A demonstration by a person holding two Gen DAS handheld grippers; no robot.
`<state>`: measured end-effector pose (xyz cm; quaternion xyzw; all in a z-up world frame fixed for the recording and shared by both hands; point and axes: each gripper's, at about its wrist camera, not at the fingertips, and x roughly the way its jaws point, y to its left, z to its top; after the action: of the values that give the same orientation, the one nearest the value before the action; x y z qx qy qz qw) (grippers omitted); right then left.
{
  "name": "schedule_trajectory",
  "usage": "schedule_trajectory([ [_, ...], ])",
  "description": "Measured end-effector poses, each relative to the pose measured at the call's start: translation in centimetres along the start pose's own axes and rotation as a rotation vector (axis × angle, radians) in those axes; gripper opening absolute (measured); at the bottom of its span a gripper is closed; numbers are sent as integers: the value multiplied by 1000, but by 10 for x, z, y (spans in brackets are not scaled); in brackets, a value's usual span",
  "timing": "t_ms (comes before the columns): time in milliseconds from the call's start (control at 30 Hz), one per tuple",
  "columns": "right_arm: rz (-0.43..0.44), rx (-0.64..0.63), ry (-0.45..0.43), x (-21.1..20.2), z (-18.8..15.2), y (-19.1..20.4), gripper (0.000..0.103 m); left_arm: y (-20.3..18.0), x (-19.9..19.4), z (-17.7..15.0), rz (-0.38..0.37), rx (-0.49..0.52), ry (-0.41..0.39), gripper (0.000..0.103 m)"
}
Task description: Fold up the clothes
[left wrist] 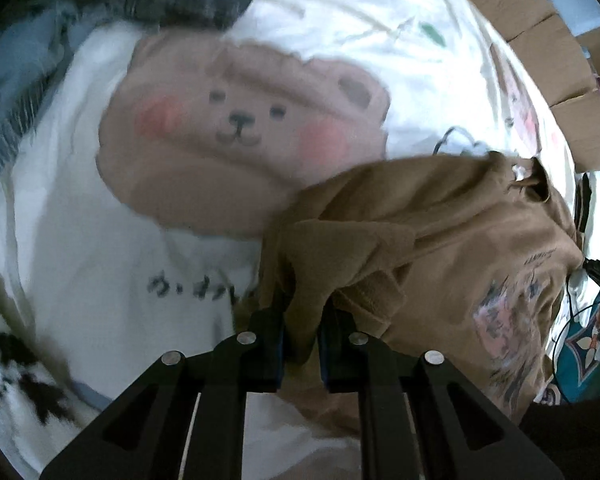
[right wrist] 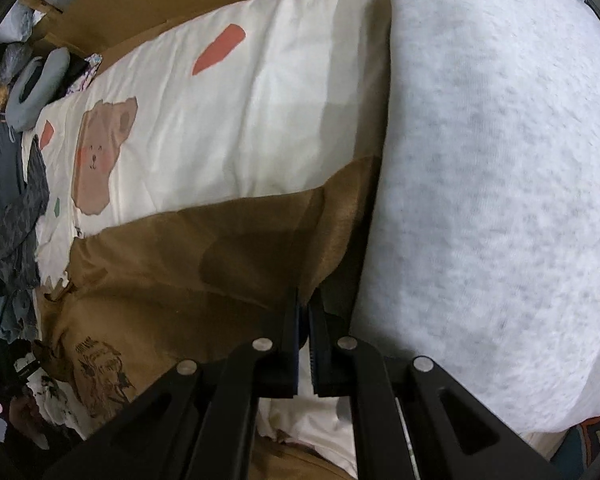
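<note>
My left gripper [left wrist: 302,344] has its two black fingers pressed almost together on a fold of the brown cotton T-shirt with a faded print [left wrist: 440,232]; the cloth bunches up between the blue pads, so I judge the hold is firm. My right gripper [right wrist: 304,320] is nearly closed too, and it pinches a thin edge of the same brown shirt [right wrist: 204,252] at the near right side of the bed. Only a narrow slit shows between its pads.

The shirt lies partly spread on the white bedsheet with a brown bear print [left wrist: 236,120], with the printed side up toward the near left in the right wrist view. Close on the right of my right gripper hangs a light grey fleece cloth [right wrist: 500,184]; I cannot tell what it belongs to. At the far left of the sheet lies a pile of dark grey clothes [right wrist: 16,216], and brown cardboard [right wrist: 148,4] stands behind the bed.

I think the step in hand is to carry both held parts across for one fold. To do it well I should keep both hands level, pull the cloth lightly tight between them, and lay the edge down straight before I release. The grey cloth could catch my right fingers, so I would move away from it.
</note>
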<state>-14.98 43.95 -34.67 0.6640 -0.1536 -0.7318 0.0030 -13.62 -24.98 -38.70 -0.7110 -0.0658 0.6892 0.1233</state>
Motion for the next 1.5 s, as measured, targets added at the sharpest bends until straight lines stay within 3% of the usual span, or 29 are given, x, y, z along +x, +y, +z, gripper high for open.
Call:
schedule_trajectory([
  [167,-2,-6,22,1,-5,-4,7,12,6,-14,19,-33,39,13],
  [467,22,-65,25,-23,-9,5,19,12,-11,-41,52,41,84,13],
  [900,34,-203,-13,-36,4,46,21,17,-59,-73,95,115,135,13],
  [1067,40,-216,-6,-30,3,48,21,36,-70,-88,125,88,167,13],
  [1233,60,-246,-20,-34,3,52,26,18,-82,-65,138,123,136,13],
  [1500,52,-323,-15,-26,11,66,26,6,-73,-27,146,192,107,13],
])
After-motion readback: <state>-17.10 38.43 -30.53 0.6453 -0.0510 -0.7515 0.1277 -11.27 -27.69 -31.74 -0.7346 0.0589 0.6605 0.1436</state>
